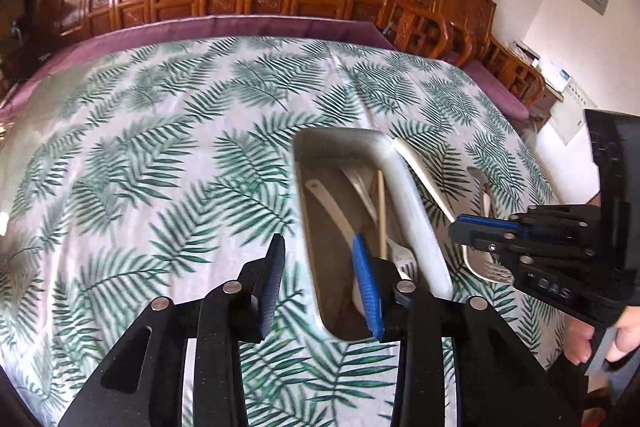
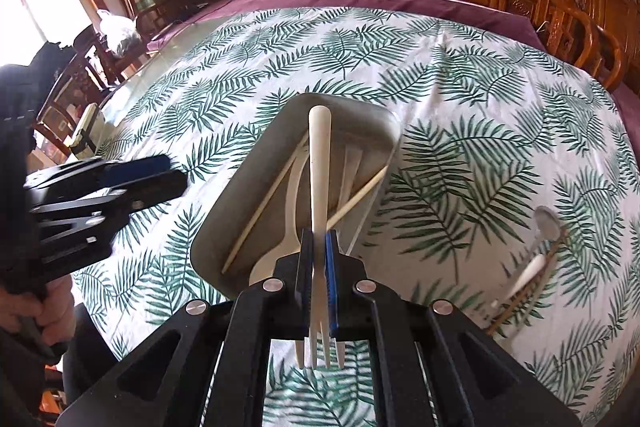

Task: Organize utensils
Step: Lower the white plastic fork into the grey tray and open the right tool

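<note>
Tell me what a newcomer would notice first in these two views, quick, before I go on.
Probably the white fork clamped in the right gripper, handle pointing out over the grey tray, tines back toward the camera. Next, the tray itself mid-table on the leaf-print tablecloth, already holding white utensils and chopsticks. The left gripper hangs open at the tray's near left rim.

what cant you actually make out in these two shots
- Right wrist view: the utensils lying at the right on the tablecloth are motion-blurred; their kinds cannot be told.
- Left wrist view: the left gripper finger hides the near part of the tray, so its contents cannot be counted.
- Left wrist view: the fork neck is hidden inside the right gripper.
- Right wrist view: the tray's near end sits behind the right gripper.
</note>
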### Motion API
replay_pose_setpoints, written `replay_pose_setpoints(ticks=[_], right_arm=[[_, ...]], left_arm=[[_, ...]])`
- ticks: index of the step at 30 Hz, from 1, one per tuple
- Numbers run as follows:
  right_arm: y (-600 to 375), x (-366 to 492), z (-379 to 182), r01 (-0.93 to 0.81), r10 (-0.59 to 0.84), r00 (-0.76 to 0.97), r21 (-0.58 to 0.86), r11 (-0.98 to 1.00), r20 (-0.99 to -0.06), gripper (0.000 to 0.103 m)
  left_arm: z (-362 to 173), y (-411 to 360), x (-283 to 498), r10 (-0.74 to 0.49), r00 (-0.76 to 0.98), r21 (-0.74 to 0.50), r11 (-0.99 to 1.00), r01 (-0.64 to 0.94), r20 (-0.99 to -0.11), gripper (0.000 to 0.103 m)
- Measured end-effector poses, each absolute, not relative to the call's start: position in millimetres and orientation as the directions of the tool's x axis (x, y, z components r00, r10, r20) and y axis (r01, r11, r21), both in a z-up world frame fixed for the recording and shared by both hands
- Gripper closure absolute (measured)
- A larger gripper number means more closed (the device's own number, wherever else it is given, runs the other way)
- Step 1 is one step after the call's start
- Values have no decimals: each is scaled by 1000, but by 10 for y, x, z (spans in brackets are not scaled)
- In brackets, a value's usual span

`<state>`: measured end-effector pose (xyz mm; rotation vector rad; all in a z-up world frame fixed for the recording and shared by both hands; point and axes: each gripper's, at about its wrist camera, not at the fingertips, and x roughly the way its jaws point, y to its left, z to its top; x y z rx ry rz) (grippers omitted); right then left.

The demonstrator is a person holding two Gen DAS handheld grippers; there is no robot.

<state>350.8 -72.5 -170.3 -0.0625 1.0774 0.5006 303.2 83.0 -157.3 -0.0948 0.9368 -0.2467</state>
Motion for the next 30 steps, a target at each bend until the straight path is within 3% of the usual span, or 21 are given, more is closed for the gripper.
replay_pose_setpoints(ticks=[6,9,12,26,30], right_arm=[[-554,3667,-1782,-424,366,363,198,884,-857,96],[-483,3750,-1833,-422,372,347,211,882,-861,96],[-419,3809,-1884,-421,358,346,197,885,-867,96],[-299,3909,-2017,-385,358,334,221,896,-872,95],[-280,3895,-2024,-388,354,341,213,897,-871,95]], left_arm=[[-1360,1095,2881,-229,625,-200,973,118,-746,46],[-1224,1197,2809,-204,656,-189,977,95,-727,44],[-1091,1285,2751,-182,683,-178,981,78,-707,35],[-859,1424,2625,-107,716,-99,994,52,-689,31],[-874,1429,2602,-103,715,-94,994,53,-691,25]])
